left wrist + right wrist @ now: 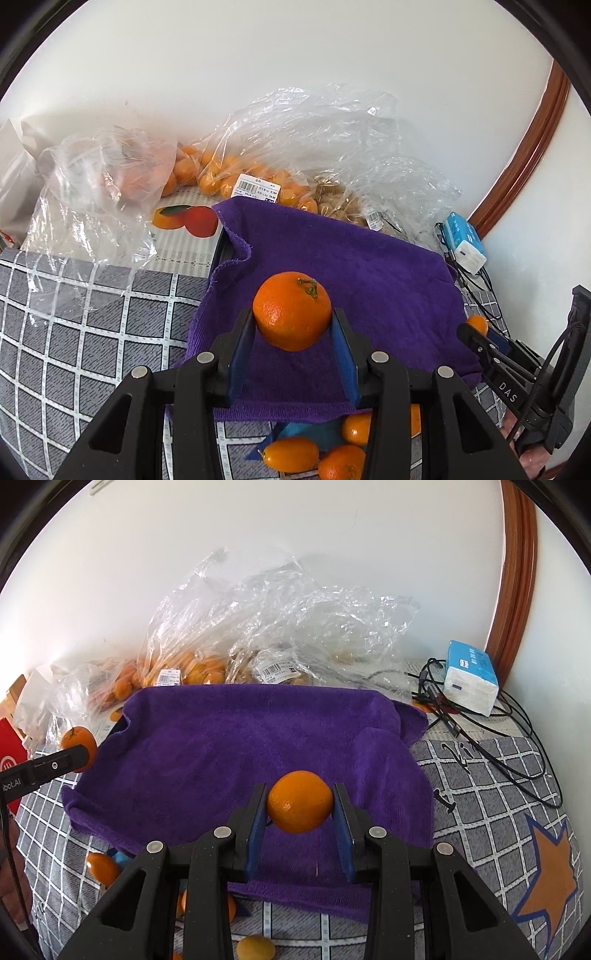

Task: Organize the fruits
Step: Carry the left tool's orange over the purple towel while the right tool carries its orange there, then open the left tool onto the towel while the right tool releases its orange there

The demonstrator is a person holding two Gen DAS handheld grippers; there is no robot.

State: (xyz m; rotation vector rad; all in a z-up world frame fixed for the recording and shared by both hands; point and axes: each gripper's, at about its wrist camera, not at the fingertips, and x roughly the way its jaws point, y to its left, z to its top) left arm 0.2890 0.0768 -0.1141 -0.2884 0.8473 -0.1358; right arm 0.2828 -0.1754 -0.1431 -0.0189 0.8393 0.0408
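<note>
The purple towel [332,266] is the largest item and lies directly below and ahead of both grippers, spread over the checked cloth [74,332]. Beyond the towel's far edge, well ahead of both grippers by the wall, sit clear plastic bags [295,147] with more small orange fruit inside. A pack of tissues [471,679] and a tangle of black cable [480,720] lie ahead and to the right of the right gripper.

The left gripper [293,325] is clamped on an orange [291,310], stem uppermost, blue pads pressing on both flanks. The fruit is round, so no long axis governs the release. It hangs over the near half of the towel, clear of the fabric as far as can be judged.

The right gripper [300,806] is likewise clamped on a second orange [300,801], slightly smaller, also above the towel's near half.

Loose oranges [291,454] lie on the cloth below and behind the left gripper's fingers, near the towel's front edge.

Judgement: the towel is the likely set-down place, straight down and slightly forward for each hand; both stand about equally near. Round fruit may roll on release.
</note>
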